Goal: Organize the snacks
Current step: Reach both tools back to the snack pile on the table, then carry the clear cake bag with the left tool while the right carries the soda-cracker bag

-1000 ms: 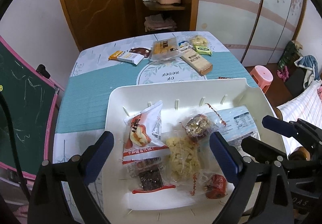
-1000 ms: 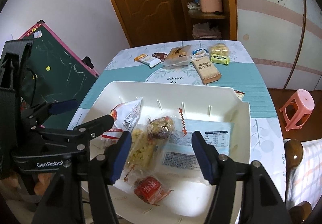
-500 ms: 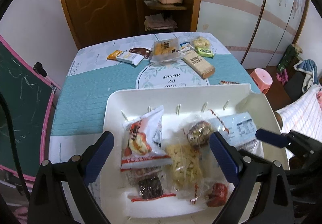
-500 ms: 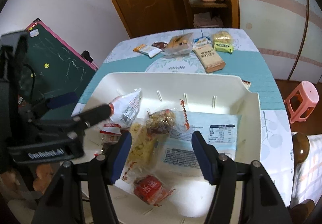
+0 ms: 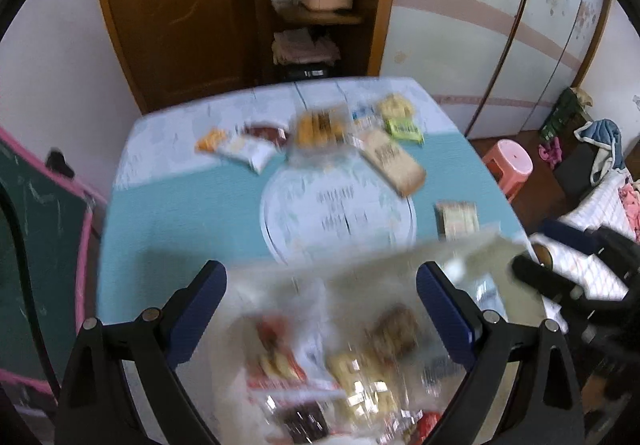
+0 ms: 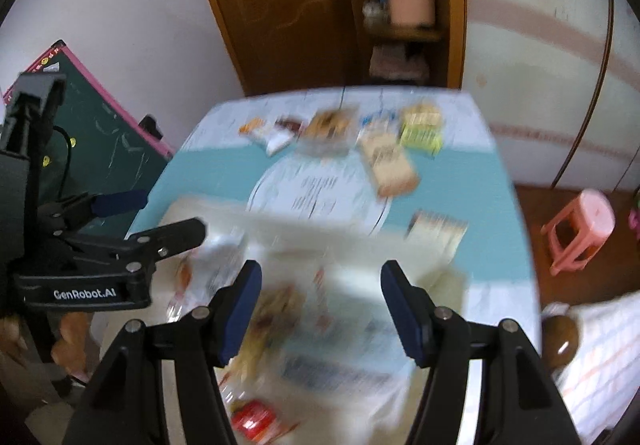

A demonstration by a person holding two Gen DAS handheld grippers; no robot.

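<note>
Surface with teal cloth and white round centre print, white tray at near edge holding blurred snack packs, loose row of snack packets along far edge, tan bar pack angled toward centre, small packet near right edge

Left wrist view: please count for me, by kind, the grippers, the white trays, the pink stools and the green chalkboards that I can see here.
Grippers: 2, the left gripper and the right gripper
White tray: 1
Pink stool: 1
Green chalkboard: 1
Total: 5
</note>
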